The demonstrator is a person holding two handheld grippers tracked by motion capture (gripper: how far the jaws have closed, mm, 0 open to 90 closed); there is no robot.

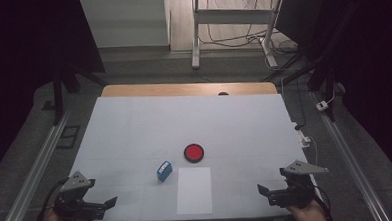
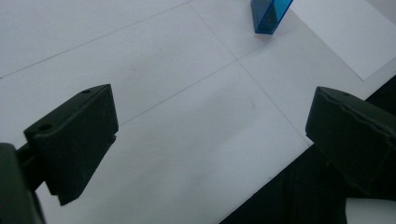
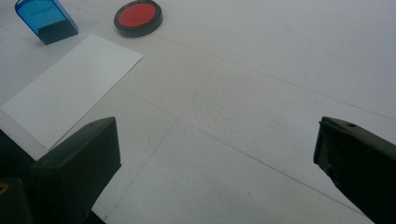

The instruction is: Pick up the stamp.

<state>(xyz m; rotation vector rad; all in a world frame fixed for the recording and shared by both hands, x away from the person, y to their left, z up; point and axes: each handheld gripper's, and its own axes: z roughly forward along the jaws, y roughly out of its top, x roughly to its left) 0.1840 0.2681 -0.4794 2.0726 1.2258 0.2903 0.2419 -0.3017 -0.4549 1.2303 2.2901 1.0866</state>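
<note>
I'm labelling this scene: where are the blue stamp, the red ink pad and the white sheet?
blue stamp (image 1: 164, 170), high view, its top face.
red ink pad (image 1: 193, 152), high view, its red centre.
white sheet (image 1: 194, 190), high view, its middle.

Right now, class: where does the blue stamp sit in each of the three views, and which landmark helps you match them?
High view: blue stamp at lower centre, left of the white paper sheet.
Left gripper view: blue stamp at the top edge, right of centre.
Right gripper view: blue stamp in the top left corner.
Shared landmark: the white paper sheet beside it.
</note>
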